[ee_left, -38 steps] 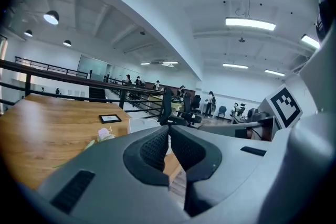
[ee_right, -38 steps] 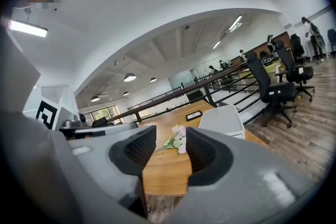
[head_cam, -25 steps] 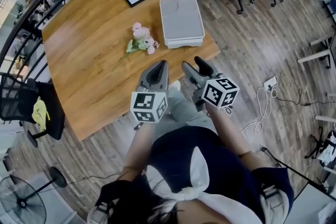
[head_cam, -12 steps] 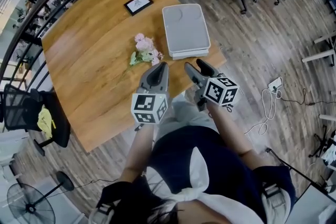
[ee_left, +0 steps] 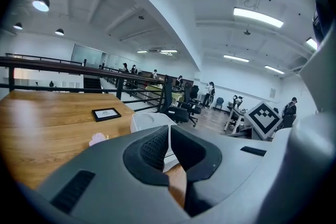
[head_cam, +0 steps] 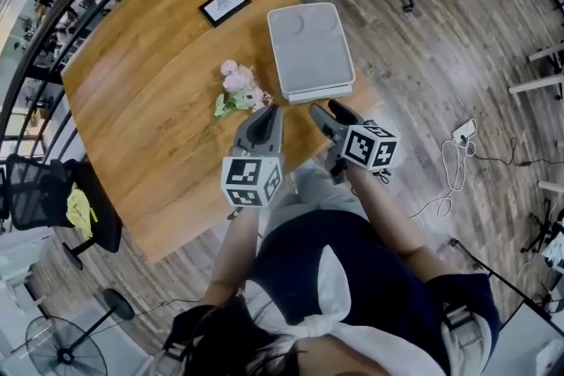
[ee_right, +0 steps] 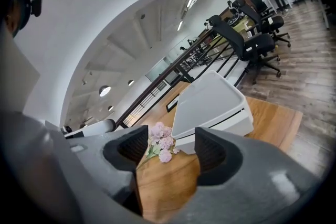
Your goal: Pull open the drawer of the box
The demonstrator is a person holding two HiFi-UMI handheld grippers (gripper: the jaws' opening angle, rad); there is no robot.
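Change: the person is stepping closer, bringing the flat pale-grey plastic box nearer both grippers.
Box: lying at the brown wooden table's near edge, its drawer staying shut.
Left gripper: jaws pressing together, empty.
Right gripper: jaws spread, gripping nothing, pointing boxward.

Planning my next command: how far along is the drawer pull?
Done: nothing yet. The box has its drawer closed, flush with the front. In hand: the left gripper, jaws together, and the right gripper, jaws apart, hover short of the box, touching nothing. Left: reach the drawer front, grip it and pull it out.
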